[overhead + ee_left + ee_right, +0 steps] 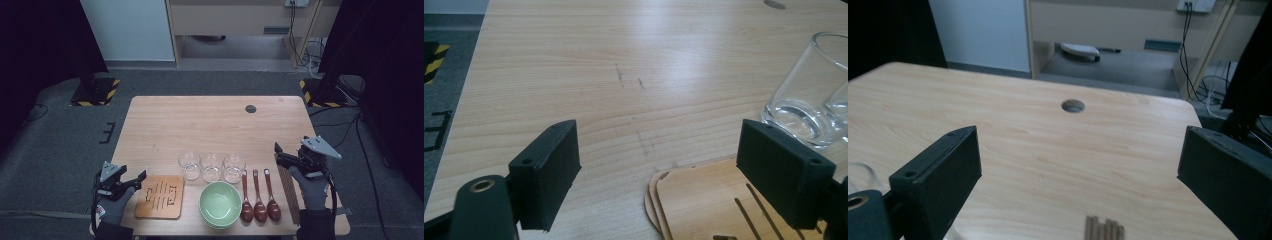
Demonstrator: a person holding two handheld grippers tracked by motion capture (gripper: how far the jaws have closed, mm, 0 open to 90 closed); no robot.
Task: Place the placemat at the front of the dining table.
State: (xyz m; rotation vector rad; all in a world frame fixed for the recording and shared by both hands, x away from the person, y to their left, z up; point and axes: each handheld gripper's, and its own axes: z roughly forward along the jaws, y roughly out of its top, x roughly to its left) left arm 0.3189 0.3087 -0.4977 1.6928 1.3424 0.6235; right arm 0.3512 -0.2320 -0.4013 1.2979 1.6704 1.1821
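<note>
Both claws stand wide and empty; left claw (131, 181) hovers just beside the stacked slotted wooden coasters (719, 200), clear glass tumbler (811, 95) beyond its right jaw; right claw (286, 154) hangs over bare table (1048, 145); judged advice: approach the coaster edge low, avoiding the tumbler.

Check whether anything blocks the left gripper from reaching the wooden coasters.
Nothing visible does. The left gripper, jaws open, sits right beside the wooden coasters, with bare table between them.
</note>
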